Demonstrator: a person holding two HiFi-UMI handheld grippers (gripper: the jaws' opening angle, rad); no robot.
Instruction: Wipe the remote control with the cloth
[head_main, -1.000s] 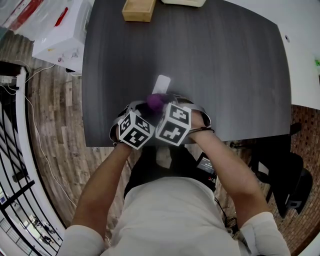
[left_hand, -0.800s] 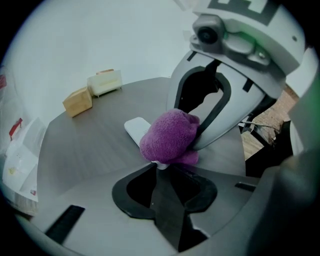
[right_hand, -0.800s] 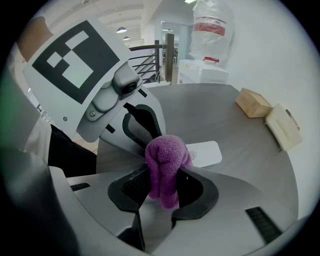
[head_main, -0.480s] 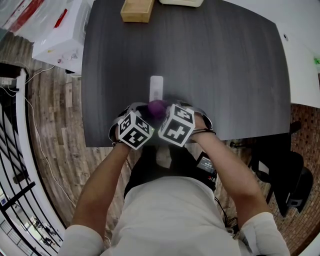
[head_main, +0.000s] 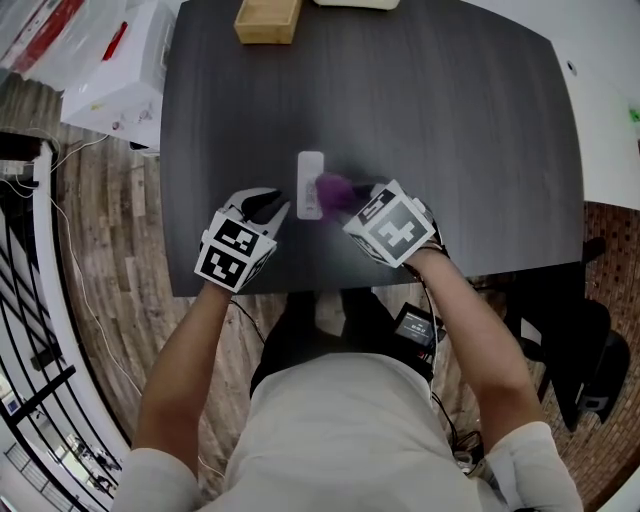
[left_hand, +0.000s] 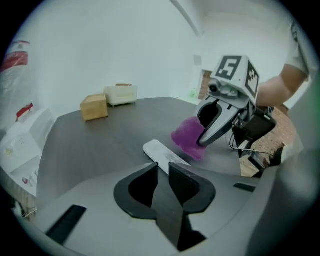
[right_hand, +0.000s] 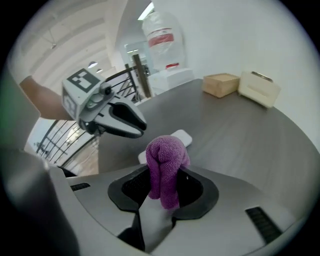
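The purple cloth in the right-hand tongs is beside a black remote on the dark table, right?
Not black: the head view shows a white remote. The purple cloth is in the right-hand tongs, beside it on the dark table.

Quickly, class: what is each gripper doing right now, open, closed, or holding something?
Left gripper: slightly open, jaws have just been closing, nothing between them.
Right gripper: closed on the cloth.
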